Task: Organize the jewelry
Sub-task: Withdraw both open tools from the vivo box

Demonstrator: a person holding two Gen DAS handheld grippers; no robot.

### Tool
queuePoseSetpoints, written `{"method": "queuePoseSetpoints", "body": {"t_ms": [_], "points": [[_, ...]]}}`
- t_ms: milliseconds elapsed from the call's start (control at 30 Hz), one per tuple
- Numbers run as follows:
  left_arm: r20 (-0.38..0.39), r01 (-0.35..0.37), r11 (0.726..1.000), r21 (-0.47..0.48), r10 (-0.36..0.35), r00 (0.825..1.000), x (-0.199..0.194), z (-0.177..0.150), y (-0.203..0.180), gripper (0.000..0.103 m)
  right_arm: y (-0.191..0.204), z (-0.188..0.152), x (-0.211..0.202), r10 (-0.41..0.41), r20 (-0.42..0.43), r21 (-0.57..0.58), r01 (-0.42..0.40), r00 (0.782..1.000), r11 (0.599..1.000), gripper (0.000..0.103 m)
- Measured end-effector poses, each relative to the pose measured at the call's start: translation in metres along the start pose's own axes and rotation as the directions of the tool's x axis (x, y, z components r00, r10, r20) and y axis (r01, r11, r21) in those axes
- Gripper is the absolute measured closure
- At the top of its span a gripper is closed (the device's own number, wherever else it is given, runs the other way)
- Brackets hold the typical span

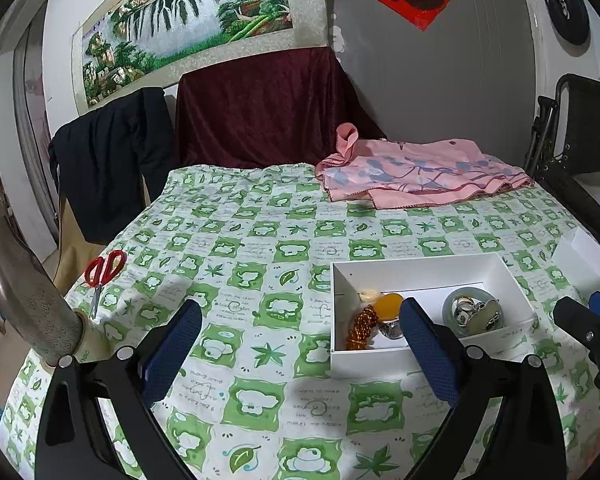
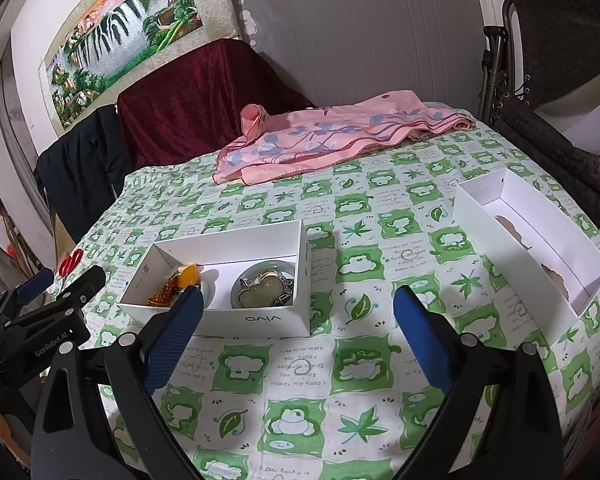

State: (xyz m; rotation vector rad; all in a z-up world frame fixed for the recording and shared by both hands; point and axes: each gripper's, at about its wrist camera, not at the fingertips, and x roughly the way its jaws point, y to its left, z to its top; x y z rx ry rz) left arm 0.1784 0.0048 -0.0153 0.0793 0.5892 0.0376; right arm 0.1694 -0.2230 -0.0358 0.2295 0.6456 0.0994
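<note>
**Both grippers spread over the bench, box of jewelry ahead**

Left wrist: left gripper (image 1: pixel 300 340) fingers wide apart, empty; white box (image 1: pixel 420 270) of jewelry (image 1: pixel 474 312) behind right finger.

Right wrist: right gripper (image 2: pixel 298 334) fingers apart, empty; box reads "vivo" beyond left finger; empty lid (image 2: pixel 480 216) past right finger; cloth reads "makes me happy".

Two white boxes (image 2: pixel 260 316) (image 2: pixel 496 240), one pair of red scissors (image 1: pixel 102 272) (left edge of the table), one pink cloth (image 2: pixel 340 140), perhaps six jewelry pieces (image 2: pixel 260 292).
</note>
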Motion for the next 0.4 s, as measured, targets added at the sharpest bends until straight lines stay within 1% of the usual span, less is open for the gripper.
{"method": "queuePoseSetpoints", "body": {"t_ms": [400], "points": [[0.0, -0.01, 1.0, 0.0, 0.01, 1.0, -0.0007, 0.0004, -0.0006, 0.006, -0.0008, 0.0006, -0.0008, -0.001, 0.003, 0.0, 0.001, 1.0, 1.0, 0.012]]}}
